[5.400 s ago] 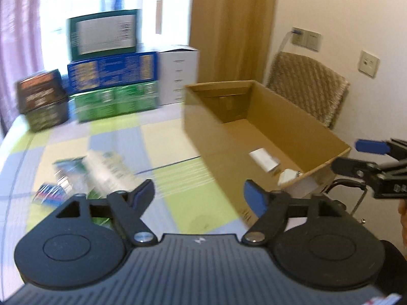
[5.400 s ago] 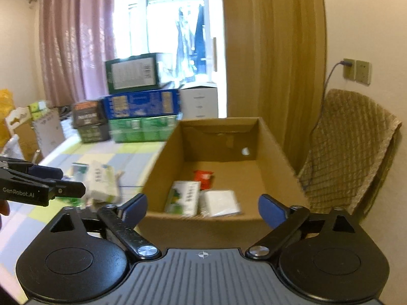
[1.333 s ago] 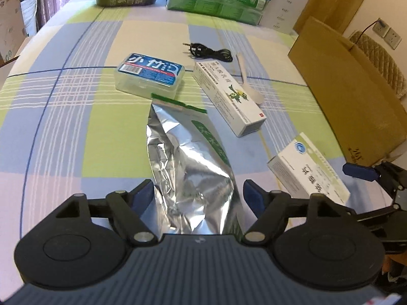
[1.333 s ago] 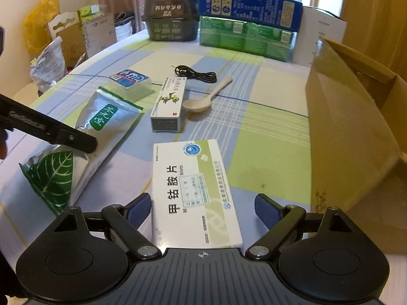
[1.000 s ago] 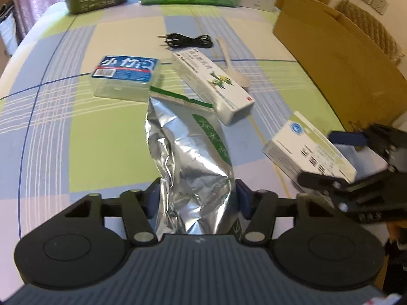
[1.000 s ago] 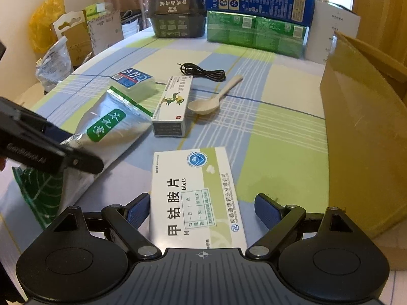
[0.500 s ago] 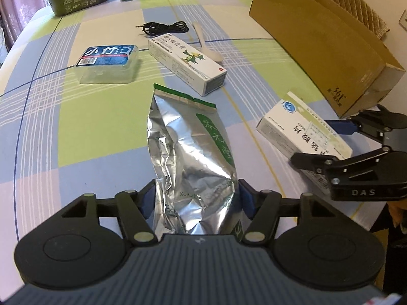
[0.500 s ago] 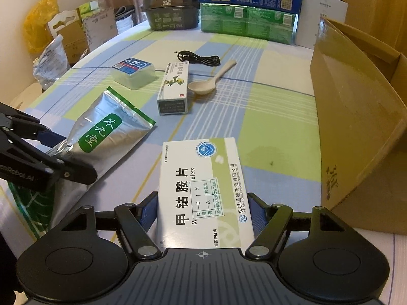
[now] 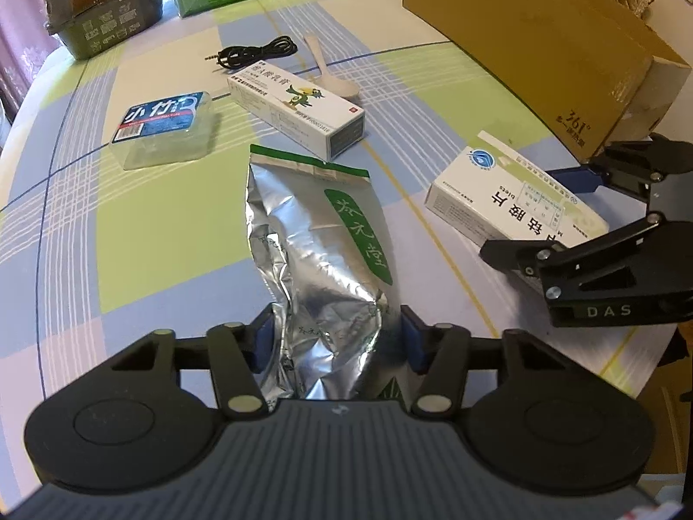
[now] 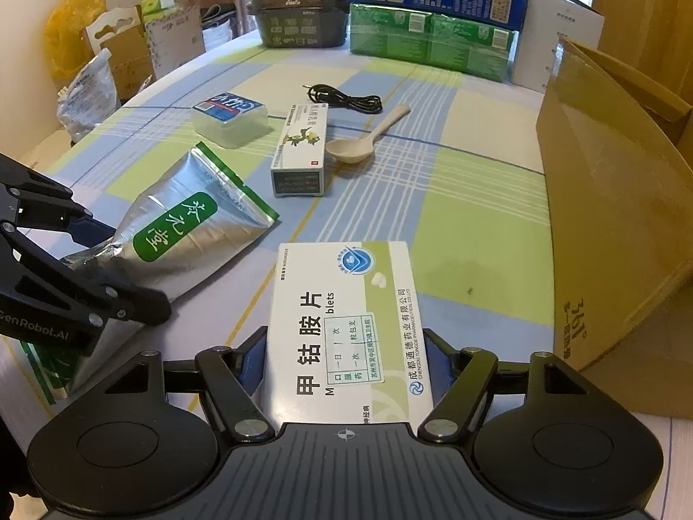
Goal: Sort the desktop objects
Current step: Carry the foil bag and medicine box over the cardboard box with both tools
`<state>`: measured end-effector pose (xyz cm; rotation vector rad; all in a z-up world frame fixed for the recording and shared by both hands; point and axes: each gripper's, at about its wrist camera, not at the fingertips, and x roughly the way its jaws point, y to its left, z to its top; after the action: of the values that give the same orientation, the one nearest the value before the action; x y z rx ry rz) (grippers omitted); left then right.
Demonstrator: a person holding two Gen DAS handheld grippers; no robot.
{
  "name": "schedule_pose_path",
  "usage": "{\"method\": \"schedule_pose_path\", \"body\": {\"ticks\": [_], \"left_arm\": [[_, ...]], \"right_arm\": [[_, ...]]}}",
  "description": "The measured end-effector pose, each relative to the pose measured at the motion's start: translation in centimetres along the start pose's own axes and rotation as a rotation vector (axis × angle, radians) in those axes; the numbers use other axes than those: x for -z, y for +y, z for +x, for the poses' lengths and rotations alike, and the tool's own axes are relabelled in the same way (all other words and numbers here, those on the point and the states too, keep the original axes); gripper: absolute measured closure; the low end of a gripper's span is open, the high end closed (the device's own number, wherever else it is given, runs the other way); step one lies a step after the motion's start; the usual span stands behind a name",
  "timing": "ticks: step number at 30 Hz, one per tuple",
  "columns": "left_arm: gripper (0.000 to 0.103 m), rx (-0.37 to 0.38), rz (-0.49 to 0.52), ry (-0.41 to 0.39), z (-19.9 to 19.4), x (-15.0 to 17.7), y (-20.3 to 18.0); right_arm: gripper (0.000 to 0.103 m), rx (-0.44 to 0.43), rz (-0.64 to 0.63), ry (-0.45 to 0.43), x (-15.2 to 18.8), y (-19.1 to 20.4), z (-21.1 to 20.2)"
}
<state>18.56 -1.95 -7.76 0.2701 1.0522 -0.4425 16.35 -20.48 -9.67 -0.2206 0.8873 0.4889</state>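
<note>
Both my grippers are clamped on packages lying on the checked tablecloth (image 9: 143, 225).
My left gripper (image 9: 337, 338) pinches one crinkled silver foil pouch with a green label (image 9: 320, 251); my right gripper (image 10: 344, 362) grasps one flat white cardboard medicine box (image 10: 346, 325). Beyond lie one long white carton (image 9: 299, 106), one clear plastic tub (image 9: 162, 130), one beige spoon (image 10: 368, 136) and one black cable (image 10: 346, 97); the brown cardboard box (image 10: 606, 199) stands rightward.

Crinkled glossy foil pouch (image 9: 320, 255), matt card med box (image 10: 346, 316), clear plastic tub (image 9: 162, 130), woven cloth tablecloth (image 9: 143, 225).
</note>
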Motion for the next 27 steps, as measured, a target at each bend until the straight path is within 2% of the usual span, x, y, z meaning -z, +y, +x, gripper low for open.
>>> {"method": "schedule_pose_path", "body": {"ticks": [3,17,27], "left_arm": [[0.06,0.017,-0.027,-0.006,-0.5,0.1,0.0],[0.06,0.063,-0.064,-0.07,-5.3,1.3,-3.7],[0.06,0.114,-0.048,-0.16,-9.7,-1.6,-8.4]], "right_arm": [[0.035,0.006,0.013,-0.011,0.3,0.0,-0.7],[0.035,0.045,0.067,-0.093,1.4,-0.3,-7.4],[0.035,0.106,0.088,-0.173,1.9,-2.8,-14.3]]}}
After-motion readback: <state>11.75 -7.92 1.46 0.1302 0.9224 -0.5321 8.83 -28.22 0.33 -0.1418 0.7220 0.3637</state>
